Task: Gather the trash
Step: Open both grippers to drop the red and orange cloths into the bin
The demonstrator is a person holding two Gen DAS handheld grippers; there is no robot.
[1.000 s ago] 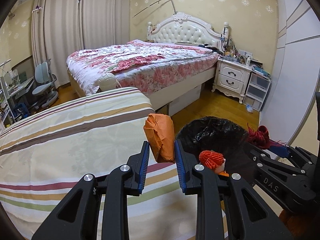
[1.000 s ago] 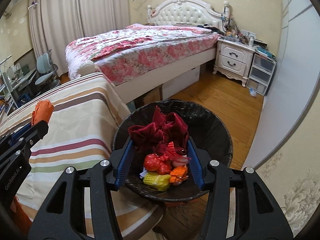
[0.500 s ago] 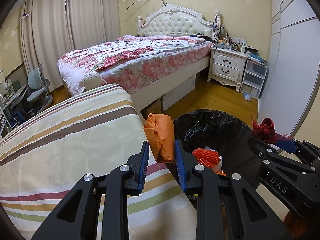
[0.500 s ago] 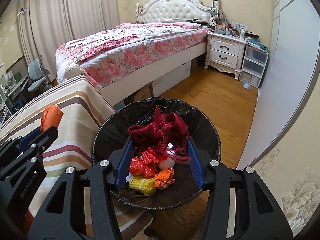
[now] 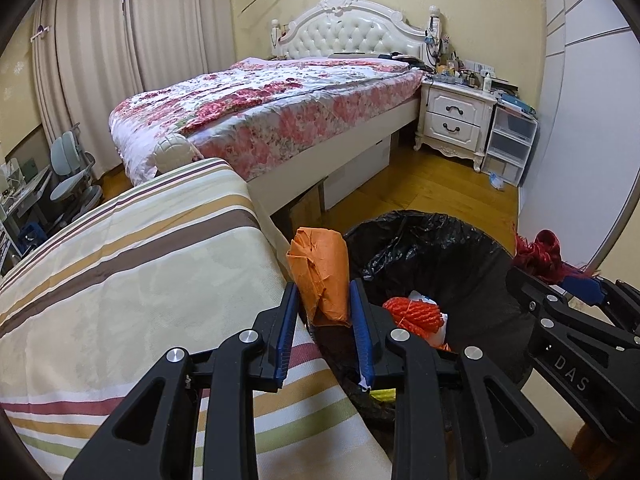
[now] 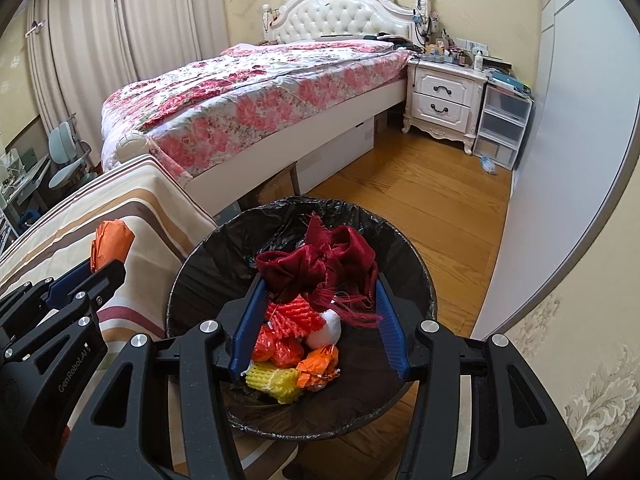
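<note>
My left gripper is shut on a crumpled orange paper bag, held at the edge of the striped table beside the black-lined trash bin. The bag also shows in the right wrist view. My right gripper is shut on a dark red mesh cloth and holds it over the bin. The cloth shows in the left wrist view. Orange, yellow and white trash lies in the bin.
A striped tablecloth covers the table at left. A bed with a floral quilt stands behind, a white nightstand and plastic drawers at the right. Wooden floor surrounds the bin.
Both grippers have moved right and forward. The orange bag now sits closer to the bin's rim. The red cloth stays over the bin.
</note>
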